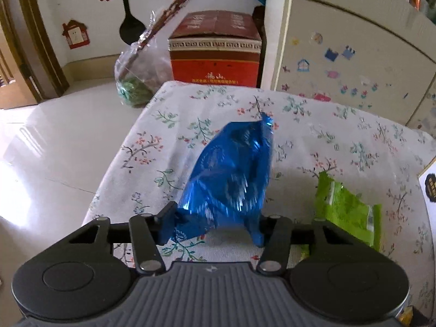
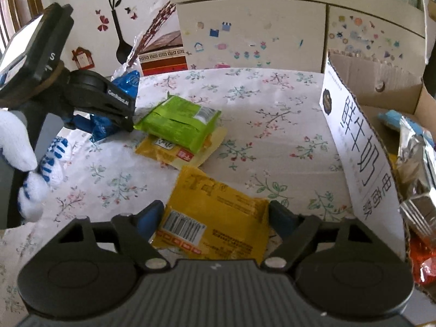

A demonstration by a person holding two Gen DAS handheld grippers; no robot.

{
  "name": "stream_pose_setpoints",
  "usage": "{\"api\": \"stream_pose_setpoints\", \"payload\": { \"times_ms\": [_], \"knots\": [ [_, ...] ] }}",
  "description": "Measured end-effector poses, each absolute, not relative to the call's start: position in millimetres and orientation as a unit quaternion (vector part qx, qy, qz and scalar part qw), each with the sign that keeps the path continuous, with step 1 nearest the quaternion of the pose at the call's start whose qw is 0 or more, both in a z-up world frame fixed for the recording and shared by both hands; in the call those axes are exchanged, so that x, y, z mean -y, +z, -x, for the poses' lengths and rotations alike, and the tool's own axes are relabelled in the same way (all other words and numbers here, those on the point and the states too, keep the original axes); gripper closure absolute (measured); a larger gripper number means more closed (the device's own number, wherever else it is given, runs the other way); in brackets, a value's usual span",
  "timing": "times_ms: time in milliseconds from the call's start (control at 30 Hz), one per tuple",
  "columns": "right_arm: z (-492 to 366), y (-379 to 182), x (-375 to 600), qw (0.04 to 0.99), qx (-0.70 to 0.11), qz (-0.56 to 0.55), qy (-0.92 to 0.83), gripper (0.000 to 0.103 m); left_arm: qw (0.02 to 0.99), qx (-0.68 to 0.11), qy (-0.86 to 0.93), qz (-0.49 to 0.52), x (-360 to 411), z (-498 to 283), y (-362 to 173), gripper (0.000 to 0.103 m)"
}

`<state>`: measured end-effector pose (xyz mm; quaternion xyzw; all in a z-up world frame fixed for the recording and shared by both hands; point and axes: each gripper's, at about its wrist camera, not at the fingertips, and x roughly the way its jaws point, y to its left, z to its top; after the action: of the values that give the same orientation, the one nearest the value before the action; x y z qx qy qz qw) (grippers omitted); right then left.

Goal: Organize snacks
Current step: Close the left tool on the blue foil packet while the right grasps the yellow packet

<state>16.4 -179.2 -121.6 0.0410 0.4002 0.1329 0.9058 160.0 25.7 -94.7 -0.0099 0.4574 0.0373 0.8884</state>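
My left gripper is shut on a shiny blue snack bag and holds it just above the floral tablecloth; the bag also shows in the right wrist view. A green snack pack lies just to its right, and in the right wrist view it rests on a yellow pack. My right gripper has its jaws around a second yellow pack, both fingers against its edges on the table.
A cardboard box with several snack bags inside stands at the table's right edge. A white cabinet stands behind the table. A red carton and a plastic bag sit on the floor beyond the far left corner.
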Motion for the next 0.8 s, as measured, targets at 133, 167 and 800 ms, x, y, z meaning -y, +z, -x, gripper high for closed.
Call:
{"api": "stream_pose_setpoints", "payload": {
  "times_ms": [133,167,800],
  "knots": [
    [-16.5,-118.3,182.6,0.904,-0.4,-0.062,0.139,0.022,0.891,-0.451,0.042,0.021,-29.4,-152.7,-82.6,0.048],
    [-15.9,-116.7,183.1,0.905,-0.398,-0.063,0.139,0.022,0.891,-0.451,0.042,0.027,-30.7,-149.8,-79.7,0.048],
    [5.2,-47.9,225.7,0.903,-0.378,-0.125,0.159,0.022,0.89,-0.437,0.023,0.125,-53.3,-106.3,-51.9,0.031]
  ]
}}
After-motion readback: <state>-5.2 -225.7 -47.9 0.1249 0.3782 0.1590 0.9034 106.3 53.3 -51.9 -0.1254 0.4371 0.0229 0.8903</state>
